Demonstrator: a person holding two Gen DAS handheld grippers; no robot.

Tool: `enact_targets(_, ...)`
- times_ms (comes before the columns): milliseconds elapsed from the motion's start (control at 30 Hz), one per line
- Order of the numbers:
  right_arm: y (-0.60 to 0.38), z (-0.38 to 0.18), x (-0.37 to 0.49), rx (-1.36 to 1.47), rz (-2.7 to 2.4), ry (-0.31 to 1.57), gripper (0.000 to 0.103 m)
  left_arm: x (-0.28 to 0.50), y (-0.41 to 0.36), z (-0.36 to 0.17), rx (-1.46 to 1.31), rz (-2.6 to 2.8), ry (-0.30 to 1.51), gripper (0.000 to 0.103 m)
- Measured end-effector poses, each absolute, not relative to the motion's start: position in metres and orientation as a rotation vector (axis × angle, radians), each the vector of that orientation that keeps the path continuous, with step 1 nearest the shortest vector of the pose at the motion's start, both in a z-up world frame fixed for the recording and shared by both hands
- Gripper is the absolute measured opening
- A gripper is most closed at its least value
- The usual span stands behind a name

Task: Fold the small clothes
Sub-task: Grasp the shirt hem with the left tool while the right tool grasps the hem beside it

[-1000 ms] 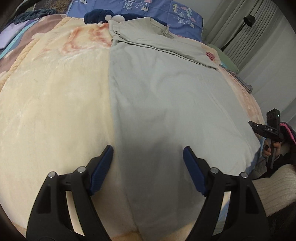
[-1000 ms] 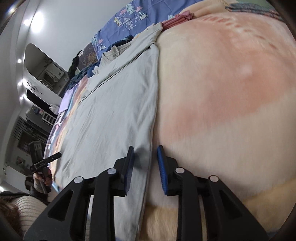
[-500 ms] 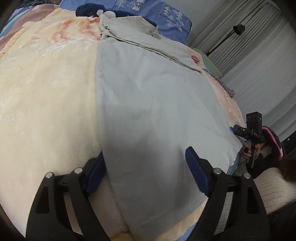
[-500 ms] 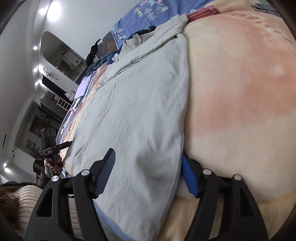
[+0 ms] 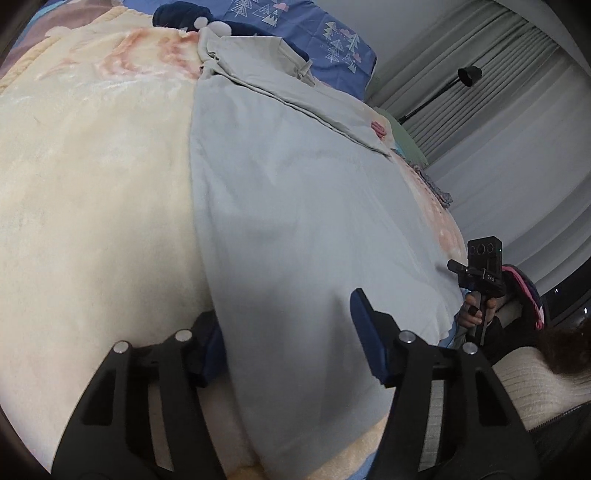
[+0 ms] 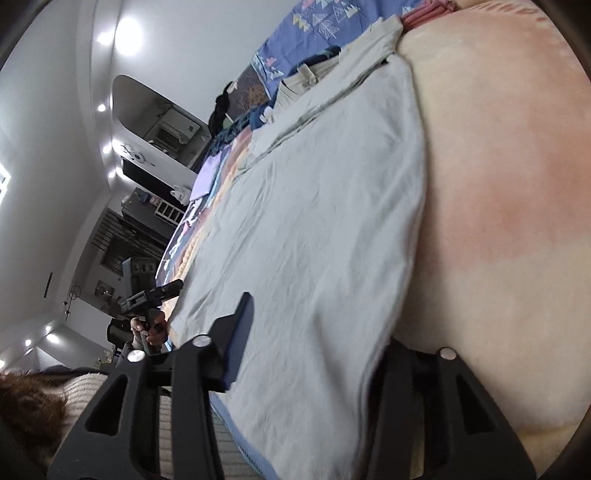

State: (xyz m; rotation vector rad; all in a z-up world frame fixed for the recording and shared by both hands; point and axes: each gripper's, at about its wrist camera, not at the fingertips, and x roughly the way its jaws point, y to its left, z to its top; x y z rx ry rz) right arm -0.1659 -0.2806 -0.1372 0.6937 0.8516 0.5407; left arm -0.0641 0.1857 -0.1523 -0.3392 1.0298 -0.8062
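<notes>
Straddling near corners of flat pale grey cotton garment (image 5: 295, 221) on cream fleece blanket (image 5: 92, 184), left gripper (image 5: 288, 332) and right gripper (image 6: 314, 343) both spread, readying lift for folding.

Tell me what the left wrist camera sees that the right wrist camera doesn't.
Only the left wrist view shows the grey curtains, a black floor lamp and the right tongs held off to the side. Only the right wrist view shows ceiling lights, shelving and the left tongs. Both show the pale grey garment spread flat on a cream blanket, the blue patterned pillow, and each camera's own open tongs straddling a near corner of the garment.
</notes>
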Motion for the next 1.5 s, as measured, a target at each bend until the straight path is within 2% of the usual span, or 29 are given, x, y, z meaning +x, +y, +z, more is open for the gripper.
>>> enact_targets(167, -0.281, -0.129, -0.192, 0.654, 0.540, 0.859, 0.043, -0.090, 0.198, -0.150, -0.303, -0.817, 1.023, 0.053)
enact_targets(233, -0.282, -0.131, -0.193, 0.669, 0.539, 0.843, 0.039, -0.085, 0.195, -0.152, -0.324, -0.819, 1.020, 0.051)
enact_targets(267, -0.282, -0.133, -0.188, 0.683, 0.535, 0.841, 0.025, -0.079, 0.190, -0.153, -0.328, -0.803, 1.020, 0.040)
enact_targets(300, -0.281, -0.133, -0.183, 0.698, 0.538, 0.838, 0.004, -0.075, 0.188, -0.154, -0.319, -0.782, 1.022, 0.017)
enact_targets(333, -0.279, -0.131, -0.179, 0.694, 0.542, 0.824, 0.002, -0.069, 0.184, -0.152, -0.314, -0.766, 1.025, 0.006)
enact_targets(367, -0.278, -0.123, -0.180, 0.675, 0.551, 0.784, 0.002, -0.067, 0.185, -0.148, -0.335, -0.773, 1.014, 0.004)
enact_targets(633, -0.283, -0.027, -0.190, 0.580, 0.603, 0.501, 0.002, -0.087, 0.176, -0.044, -0.324, -0.836, 0.657, 0.004)
enact_targets(933, -0.295, 0.028, -0.260, 0.490, 0.593, 0.302, 0.001, -0.171, 0.201, 0.005, -0.364, -0.831, 0.448, 0.002)
enact_targets(1033, -0.305, 0.022, -0.276, 0.486, 0.518, 0.322, 0.001, -0.180, 0.201, 0.000, -0.372, -0.823, 0.461, 0.002)
enact_targets(1167, -0.315, -0.003, -0.249, 0.584, 0.514, 0.376, 0.002, -0.155, 0.186, -0.020, -0.361, -0.785, 0.556, 0.002)
enact_targets(1333, -0.313, -0.008, -0.191, 0.582, 0.491, 0.413, 0.001, -0.102, 0.168, -0.025, -0.311, -0.701, 0.633, 0.002)
enact_targets(1500, -0.325, 0.005, -0.106, 0.587, 0.449, 0.425, 0.001, -0.029, 0.153, -0.009, -0.302, -0.668, 0.633, 0.002)
